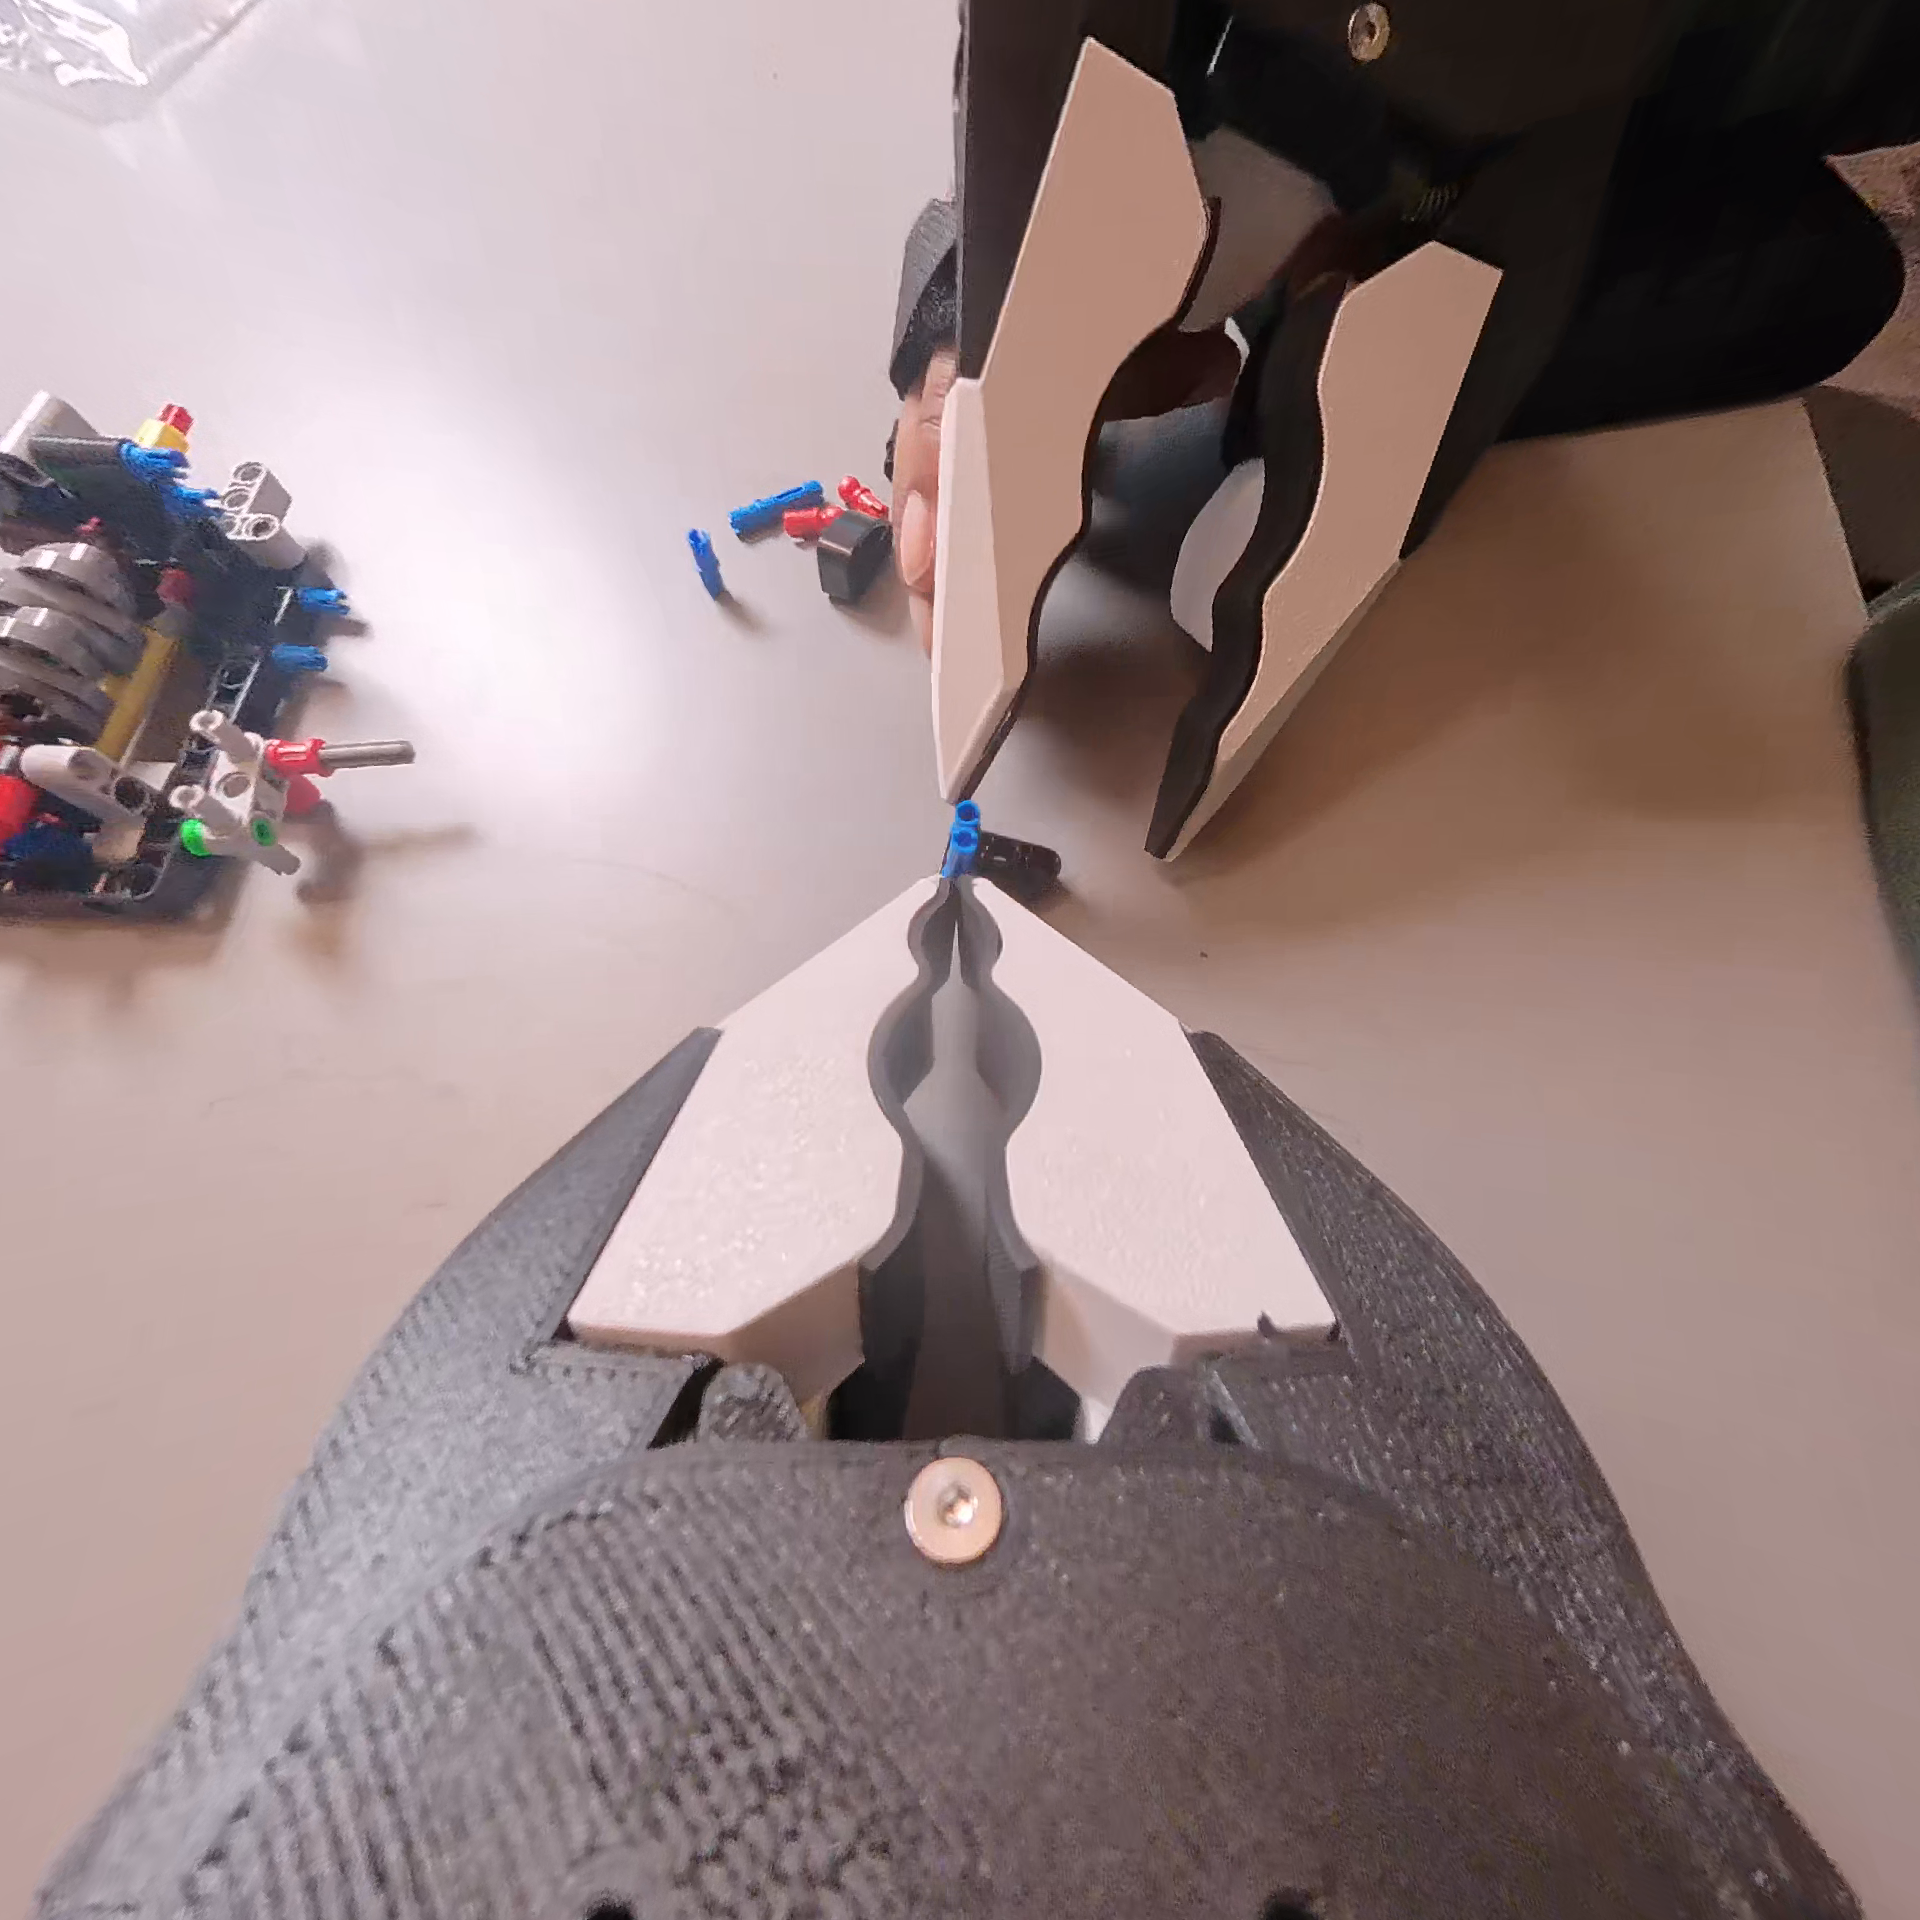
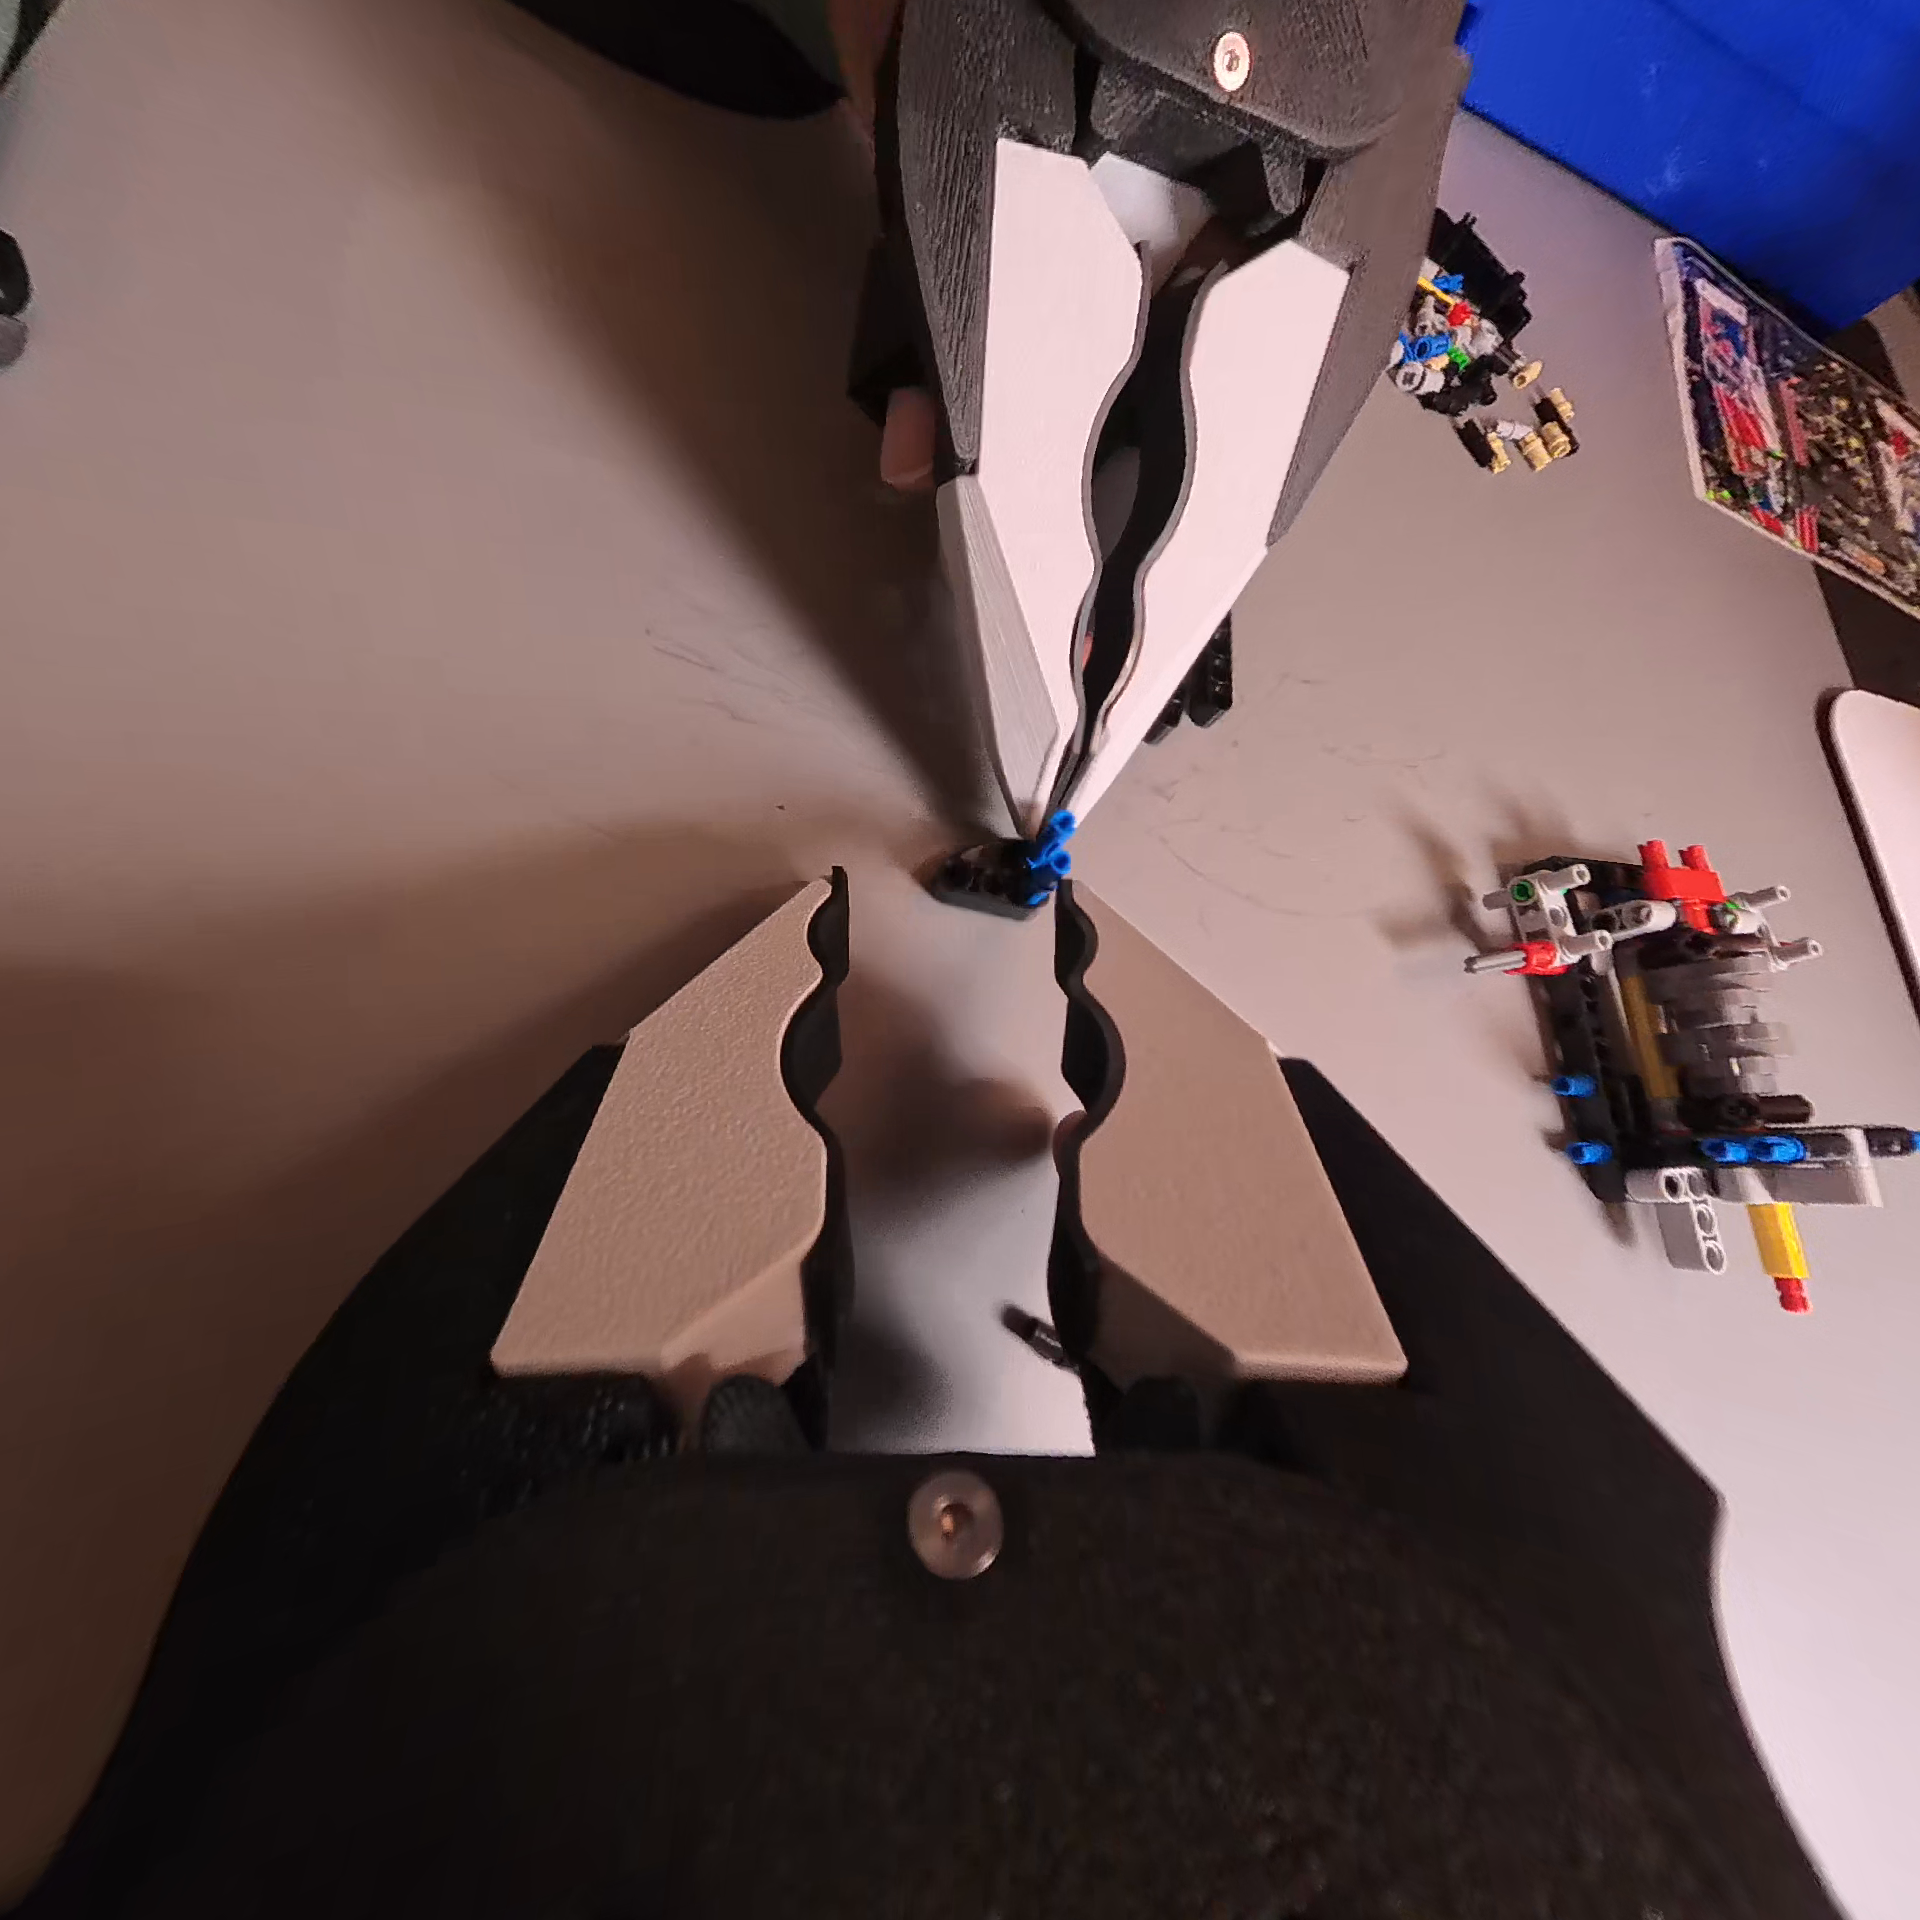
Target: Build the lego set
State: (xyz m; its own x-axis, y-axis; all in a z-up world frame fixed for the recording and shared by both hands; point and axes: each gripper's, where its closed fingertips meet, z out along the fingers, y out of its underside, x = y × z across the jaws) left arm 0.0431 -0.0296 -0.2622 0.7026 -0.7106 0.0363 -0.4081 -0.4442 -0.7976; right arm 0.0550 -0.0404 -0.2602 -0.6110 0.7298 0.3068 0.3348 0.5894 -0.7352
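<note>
The grey table (image 2: 312,520) carries everything in this build, and the small black beam (image 2: 982,883) lying at its middle serves as the landmark. Well off to one side of that beam sits the half-built model (image 2: 1683,1049), a dark frame packed with grey gears, a yellow axle and blue pins. Farther from the beam on the same side lie the instruction booklet (image 2: 1797,416) and a scatter of spare parts (image 2: 1475,353); in the left wrist view a smaller cluster of loose red and blue pins (image 1: 800,514) lies beyond the beam.

The right gripper (image 2: 951,894) hangs with its fingers spread wide and empty, its tips just short of the beam on either side. The left gripper (image 1: 958,883) is pinched tight on a blue pin (image 1: 963,836), whose free end sits at the beam's end, touching or nearly so.

The step in hand appears to be seating that pin into a hole of the beam. Done well, it likely calls for the right gripper to clamp the beam first so it cannot skid on the smooth top, then for the left to line the pin squarely with the hole and press straight along its axis; a slanted push would probably tip the beam or twist the pin out of the grip.
</note>
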